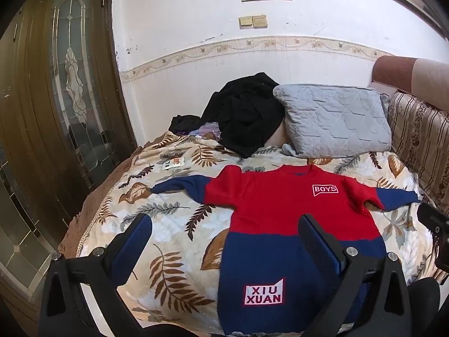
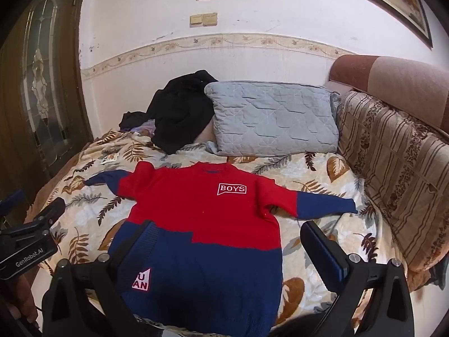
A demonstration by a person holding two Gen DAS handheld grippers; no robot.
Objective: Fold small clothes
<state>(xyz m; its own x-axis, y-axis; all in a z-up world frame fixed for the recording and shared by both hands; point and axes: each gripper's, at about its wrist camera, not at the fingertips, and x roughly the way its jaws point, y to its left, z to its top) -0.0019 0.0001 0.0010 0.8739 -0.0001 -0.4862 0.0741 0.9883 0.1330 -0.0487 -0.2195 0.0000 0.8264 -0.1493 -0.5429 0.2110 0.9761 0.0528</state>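
One sweater (image 1: pixel 280 210) spread flat on leaf-print blanket (image 1: pixel 168 224), sleeves out, apparently unfolded

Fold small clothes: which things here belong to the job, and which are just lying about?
Job: red and navy sweater, spread flat; left gripper and right gripper, both open.

Lying about: black garment heap, grey pillow, small packet, leaf-print blanket.

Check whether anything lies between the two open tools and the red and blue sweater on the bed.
Nothing visible does. The sweater lies flat, directly below the left tool and right tool; the pillow lies beyond it.
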